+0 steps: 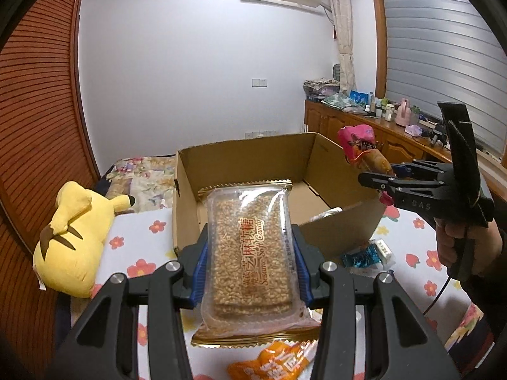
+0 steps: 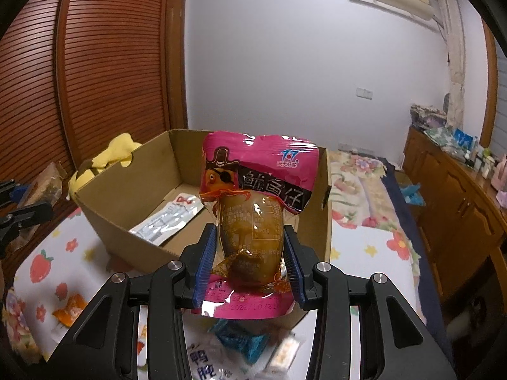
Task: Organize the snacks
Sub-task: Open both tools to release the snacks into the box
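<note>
Clutter surrounds the work area: a yellow plush toy with brown stripes lies on the flower-printed white sheet to the left of the open brown cardboard box, an orange snack wrapper lies on the sheet at the near edge, and a crinkled blue foil packet with a small white packet beside it lies just right of the box's near corner. In the left wrist view the box's near right flap stands up and hides part of the inside. A white-and-silver flat sachet lies on the box floor against the near wall. The left gripper is closed on a clear-wrapped sesame soft candy bar with gold-edged ends, its blue pads pressing both long sides, holding it above the sheet just in front of the box. The right gripper is clamped around the amber lower half of a pink squid snack pouch with a pirate cartoon, raised at the box's right side near its near wall. A wooden cabinet with assorted bottles runs along the far right.
</note>
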The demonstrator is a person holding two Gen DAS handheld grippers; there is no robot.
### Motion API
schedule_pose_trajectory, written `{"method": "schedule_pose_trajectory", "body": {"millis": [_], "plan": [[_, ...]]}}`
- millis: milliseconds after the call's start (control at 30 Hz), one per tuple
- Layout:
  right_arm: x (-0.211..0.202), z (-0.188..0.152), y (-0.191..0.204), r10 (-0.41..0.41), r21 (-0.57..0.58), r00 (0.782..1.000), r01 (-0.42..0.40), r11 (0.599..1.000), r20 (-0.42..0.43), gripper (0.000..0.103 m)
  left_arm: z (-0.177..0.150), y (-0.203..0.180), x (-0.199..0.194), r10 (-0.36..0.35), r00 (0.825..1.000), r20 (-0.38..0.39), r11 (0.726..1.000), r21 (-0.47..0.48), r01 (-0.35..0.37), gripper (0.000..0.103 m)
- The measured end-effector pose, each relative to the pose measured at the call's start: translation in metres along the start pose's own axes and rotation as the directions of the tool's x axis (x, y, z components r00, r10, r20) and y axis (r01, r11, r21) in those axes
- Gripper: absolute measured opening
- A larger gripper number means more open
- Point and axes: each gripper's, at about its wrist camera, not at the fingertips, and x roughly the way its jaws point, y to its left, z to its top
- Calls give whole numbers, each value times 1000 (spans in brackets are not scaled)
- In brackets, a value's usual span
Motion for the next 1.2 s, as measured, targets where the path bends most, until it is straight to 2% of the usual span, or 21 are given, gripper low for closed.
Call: {"method": "schedule_pose_trajectory", "body": {"millis": [300,467,700,867,1200], "plan": [[20,11,-4,24,-16,999,-24,1000,-22,42,21,2,34,-10,1000,-20,1000,-2,10,45],[28,10,-6,38,-23,998,-39,999,-46,46,27,10,53,4,999,-37,1000,-13,-4,45],[28,7,-11,54,-16,998,-54,998,-41,47,26,14,64,20,999,-43,999,-26,-21,45],[29,9,-9,47,-25,998,-48,999,-37,57,33,14,70,26,999,-44,999,-24,-27,45],[16,6,-11,45,-23,999,-45,999,-22,59,44,16,99,26,995,-92,999,-32,-29,48]]}}
